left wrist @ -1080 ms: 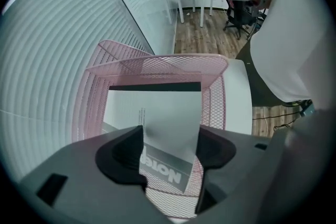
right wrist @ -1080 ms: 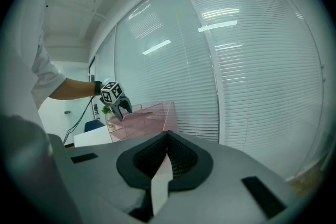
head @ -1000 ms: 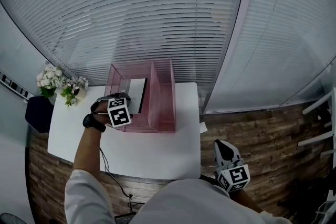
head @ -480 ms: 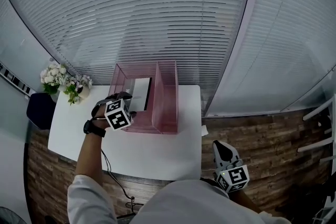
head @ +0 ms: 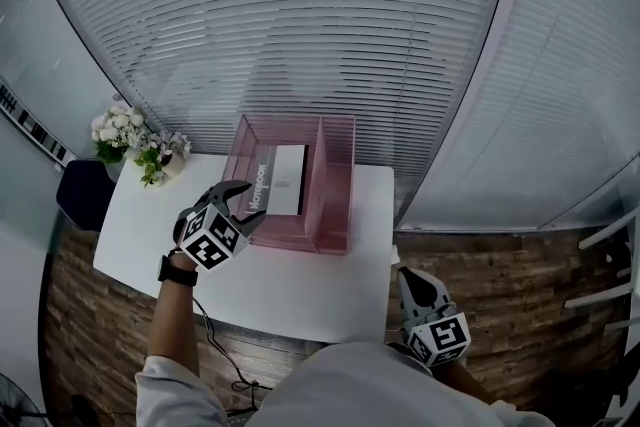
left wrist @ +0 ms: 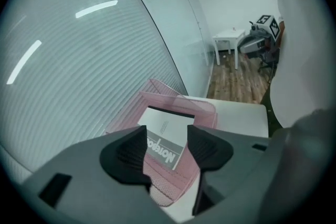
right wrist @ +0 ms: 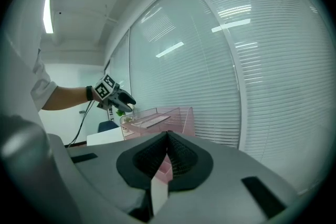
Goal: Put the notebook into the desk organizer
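Observation:
The pink mesh desk organizer (head: pixel 335 205) stands at the back of the white table (head: pixel 290 285). A white notebook (head: pixel 279 180) with a grey title band lies flat in its left compartment. My left gripper (head: pixel 250 205) hovers just in front of that compartment, a little clear of it. Its jaws are closing with nothing between them; in the left gripper view the notebook (left wrist: pixel 169 139) shows beyond the gap of the left gripper (left wrist: pixel 167 149). My right gripper (head: pixel 418 287) hangs off the table's right front corner, jaws together and empty. In the right gripper view the right gripper (right wrist: pixel 168 139) points at the organizer (right wrist: pixel 163 117).
A pot of white flowers (head: pixel 135 143) sits at the table's back left corner, with a dark blue chair (head: pixel 82 195) beside it. Window blinds (head: pixel 300 25) run right behind the organizer. A black cable (head: pixel 215 335) hangs off the front edge over the wood floor (head: pixel 500 275).
My left gripper has drawn back from the organizer's left compartment toward the front left. The notebook stays lying in the compartment. The right gripper has hardly moved.

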`<control>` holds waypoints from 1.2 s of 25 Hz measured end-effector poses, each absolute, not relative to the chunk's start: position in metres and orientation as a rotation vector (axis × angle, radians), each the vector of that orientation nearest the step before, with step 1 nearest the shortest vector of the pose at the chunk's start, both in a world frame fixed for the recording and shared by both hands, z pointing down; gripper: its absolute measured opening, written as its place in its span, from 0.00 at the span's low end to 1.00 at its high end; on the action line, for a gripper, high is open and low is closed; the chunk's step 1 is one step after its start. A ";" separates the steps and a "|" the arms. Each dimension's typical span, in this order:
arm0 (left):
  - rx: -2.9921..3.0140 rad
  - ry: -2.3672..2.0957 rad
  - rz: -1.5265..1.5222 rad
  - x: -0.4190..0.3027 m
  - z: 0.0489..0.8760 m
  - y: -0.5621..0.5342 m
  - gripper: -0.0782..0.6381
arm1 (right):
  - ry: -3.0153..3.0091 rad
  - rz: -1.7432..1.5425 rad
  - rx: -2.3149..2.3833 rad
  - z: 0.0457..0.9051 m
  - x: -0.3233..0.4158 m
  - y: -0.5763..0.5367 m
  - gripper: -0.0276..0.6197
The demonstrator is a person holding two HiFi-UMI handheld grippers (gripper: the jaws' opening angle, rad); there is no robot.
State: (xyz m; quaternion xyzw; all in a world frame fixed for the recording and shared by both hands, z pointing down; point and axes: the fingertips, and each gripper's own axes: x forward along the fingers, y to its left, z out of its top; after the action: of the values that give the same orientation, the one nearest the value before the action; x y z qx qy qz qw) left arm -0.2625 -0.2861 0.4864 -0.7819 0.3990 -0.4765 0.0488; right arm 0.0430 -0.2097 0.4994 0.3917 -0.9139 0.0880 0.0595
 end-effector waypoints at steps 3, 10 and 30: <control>-2.399 1.395 -1.207 -0.269 0.458 -0.269 0.38 | -2.784 0.259 1.161 0.497 0.036 -0.207 0.06; -2.374 1.707 -0.748 -0.282 0.408 -0.213 0.21 | -2.831 0.216 1.088 0.483 0.015 -0.203 0.06; -2.264 2.179 -0.104 -0.314 0.404 -0.091 0.12 | -2.886 0.072 0.963 0.457 -0.022 -0.181 0.06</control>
State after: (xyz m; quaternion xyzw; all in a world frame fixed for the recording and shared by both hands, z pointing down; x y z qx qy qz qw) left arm -0.3144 -0.0906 0.4038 -0.7201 0.6931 -0.0330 -0.0011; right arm -0.0224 -0.1807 0.4567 0.3162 -0.9471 0.0238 0.0493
